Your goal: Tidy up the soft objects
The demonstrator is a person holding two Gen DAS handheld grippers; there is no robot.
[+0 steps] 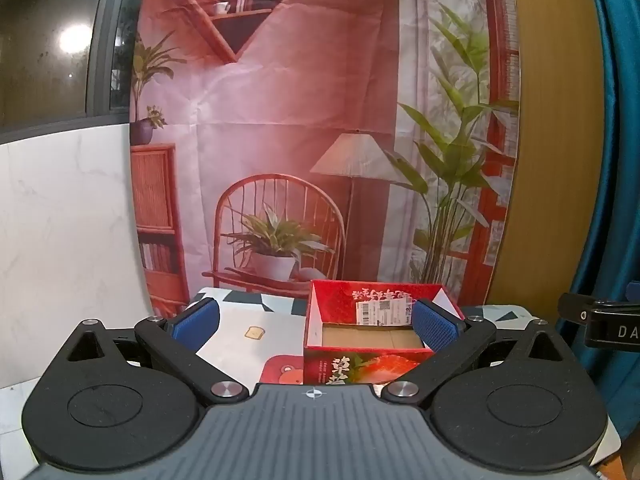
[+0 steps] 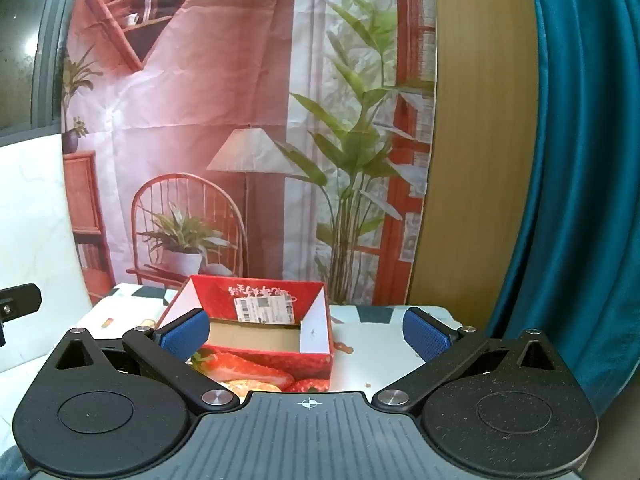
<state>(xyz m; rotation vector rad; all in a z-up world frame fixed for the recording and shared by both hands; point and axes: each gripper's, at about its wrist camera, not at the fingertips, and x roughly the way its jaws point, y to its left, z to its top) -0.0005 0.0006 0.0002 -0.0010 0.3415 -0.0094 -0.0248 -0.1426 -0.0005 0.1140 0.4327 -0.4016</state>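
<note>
A red strawberry-printed cardboard box stands open on the patterned table, with a white shipping label on its inner back wall and a bare brown floor. My left gripper hovers in front of it, open wide, blue pads apart and nothing between them. In the right wrist view the same box sits ahead and a little left. My right gripper is open too and holds nothing. No soft object shows in either view.
The table wears a patterned cloth with toast and bear prints. A printed room backdrop hangs just behind. A teal curtain is at the right, a white marble panel at the left. The other gripper's tip shows at the right edge.
</note>
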